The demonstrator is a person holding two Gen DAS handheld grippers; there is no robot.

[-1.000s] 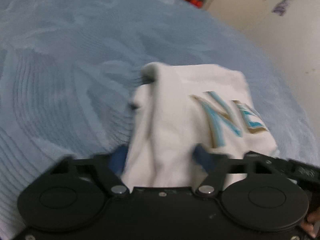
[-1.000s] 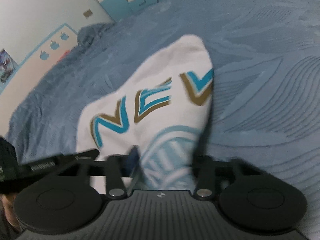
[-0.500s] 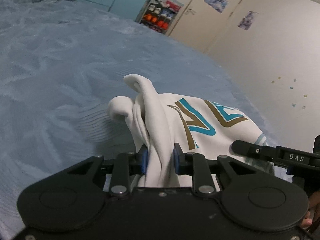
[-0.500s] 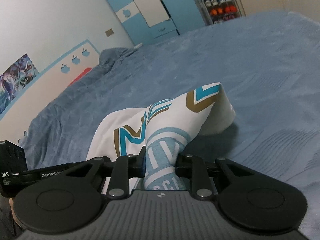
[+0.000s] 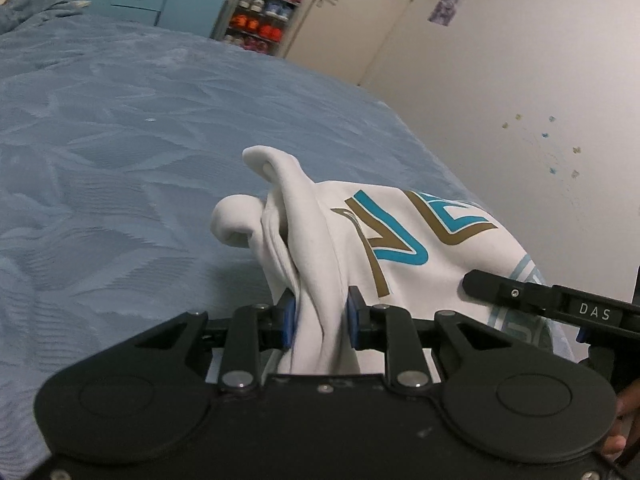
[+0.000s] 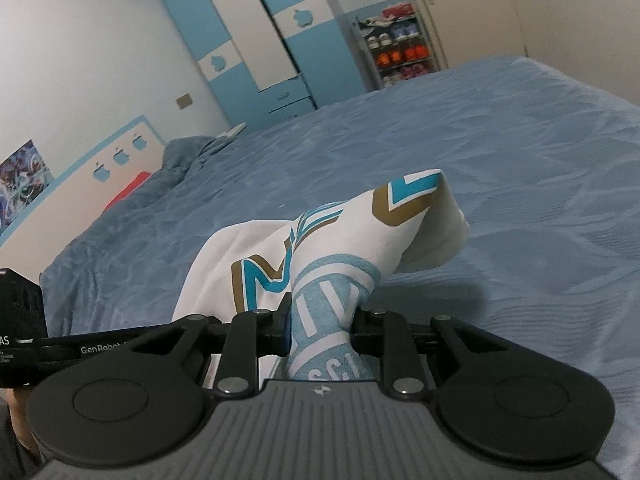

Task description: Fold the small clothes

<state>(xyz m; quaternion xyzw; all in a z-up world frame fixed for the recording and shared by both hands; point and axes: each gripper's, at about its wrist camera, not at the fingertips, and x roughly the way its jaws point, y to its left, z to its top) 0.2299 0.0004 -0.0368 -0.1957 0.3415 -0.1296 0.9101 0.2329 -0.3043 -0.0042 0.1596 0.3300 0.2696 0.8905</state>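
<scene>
A small white garment point(image 5: 384, 232) with teal and gold lettering is lifted off the blue bedspread point(image 5: 120, 152), bunched and partly folded. My left gripper point(image 5: 319, 314) is shut on its plain white edge, fabric squeezed between the blue pads. In the right wrist view the same garment point(image 6: 340, 240) shows a pale blue round print, and my right gripper point(image 6: 322, 322) is shut on that printed part. The far corner of the cloth still droops toward the bed. Each gripper's black body shows at the edge of the other's view.
The blue bedspread point(image 6: 500, 152) spreads wide on all sides. A rumpled blue blanket point(image 6: 188, 156) lies at the head of the bed. Blue and white wardrobes point(image 6: 260, 40) and a shoe rack point(image 6: 400, 52) stand beyond; a white wall point(image 5: 520, 100) runs along the bed's side.
Both grippers closed on the garment's near edge about a second ago and have since raised it, so the flat-lying cloth now hangs bunched above the bed. The views have tilted upward.
</scene>
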